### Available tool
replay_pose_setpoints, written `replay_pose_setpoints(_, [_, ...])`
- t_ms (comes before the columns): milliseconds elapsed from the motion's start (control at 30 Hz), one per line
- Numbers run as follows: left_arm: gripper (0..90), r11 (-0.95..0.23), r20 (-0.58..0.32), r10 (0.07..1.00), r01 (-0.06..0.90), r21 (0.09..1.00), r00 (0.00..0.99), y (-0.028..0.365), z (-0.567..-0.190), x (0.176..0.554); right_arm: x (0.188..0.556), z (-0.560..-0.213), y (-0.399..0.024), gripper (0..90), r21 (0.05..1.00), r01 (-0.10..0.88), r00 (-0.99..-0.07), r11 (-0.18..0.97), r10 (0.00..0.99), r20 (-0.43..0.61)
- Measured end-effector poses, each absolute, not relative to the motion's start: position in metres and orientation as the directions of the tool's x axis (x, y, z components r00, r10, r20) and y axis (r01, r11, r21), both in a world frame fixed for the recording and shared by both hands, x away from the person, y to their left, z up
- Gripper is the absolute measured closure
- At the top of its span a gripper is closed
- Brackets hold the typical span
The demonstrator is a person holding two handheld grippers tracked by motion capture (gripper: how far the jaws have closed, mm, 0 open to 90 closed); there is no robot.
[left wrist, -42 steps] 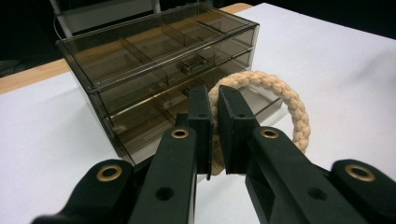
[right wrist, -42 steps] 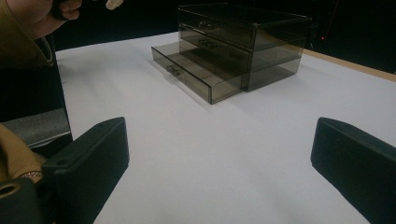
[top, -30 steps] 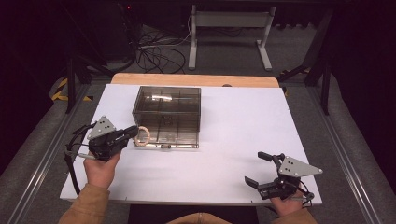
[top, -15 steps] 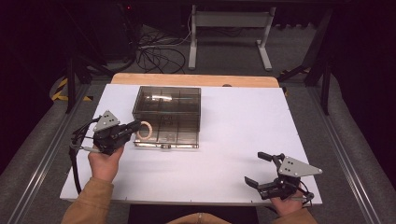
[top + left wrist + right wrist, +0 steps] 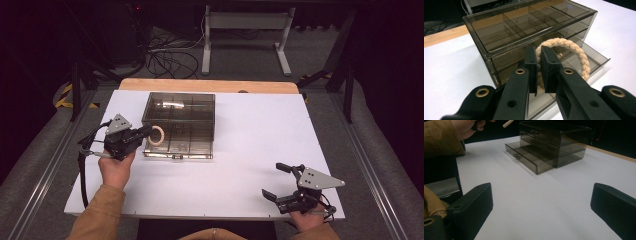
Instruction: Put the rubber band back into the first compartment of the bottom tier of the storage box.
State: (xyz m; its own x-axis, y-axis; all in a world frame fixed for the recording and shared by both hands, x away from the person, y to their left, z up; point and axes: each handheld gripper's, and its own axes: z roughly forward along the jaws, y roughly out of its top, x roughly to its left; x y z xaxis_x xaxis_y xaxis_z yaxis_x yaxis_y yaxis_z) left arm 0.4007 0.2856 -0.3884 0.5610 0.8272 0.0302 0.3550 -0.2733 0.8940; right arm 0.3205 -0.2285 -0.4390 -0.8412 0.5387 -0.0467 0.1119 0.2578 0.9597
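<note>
Dark room, cables on the floor behind; white surface [image 5: 240,150] fills mid-frame.

High view: smoky drawer box [image 5: 180,115] upper left of centre, bottom drawer [image 5: 177,150] pulled out. Left tongs [image 5: 147,132] at its left edge, clamped on a rope ring [image 5: 157,135]. Right tongs [image 5: 280,180] lower right, spread wide, holding nothing.

Left gripper view: jaws nearly closed, pinching the ring above the open drawer.

Right gripper view: jaws far apart, box upper centre.

Judgement: ring gripped, drawer open; release into it and closing remain.

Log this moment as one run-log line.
left gripper: shut on rope ring beside drawer organizer | bottom drawer: open | right gripper: open, empty, over table
</note>
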Motion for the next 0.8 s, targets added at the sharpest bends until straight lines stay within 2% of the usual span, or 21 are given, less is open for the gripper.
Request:
replay_pose_setpoints(633, [83.7, -0.269, 0.031, 0.837, 0.361, 0.893, 0.547, 0.2829, -0.3921, 0.4104, 0.3201, -0.4387, -0.2294, 4.7, 0.96, 0.112, -0.841, 0.256, 0.539, -0.045])
replay_pose_setpoints(800, [83.5, -0.299, 0.076, 0.836, 0.335, 0.894, 0.543, 0.2806, -0.3958, 0.4096, 0.32, -0.4385, -0.2297, 4.7, 0.96, 0.111, -0.841, 0.255, 0.539, -0.046])
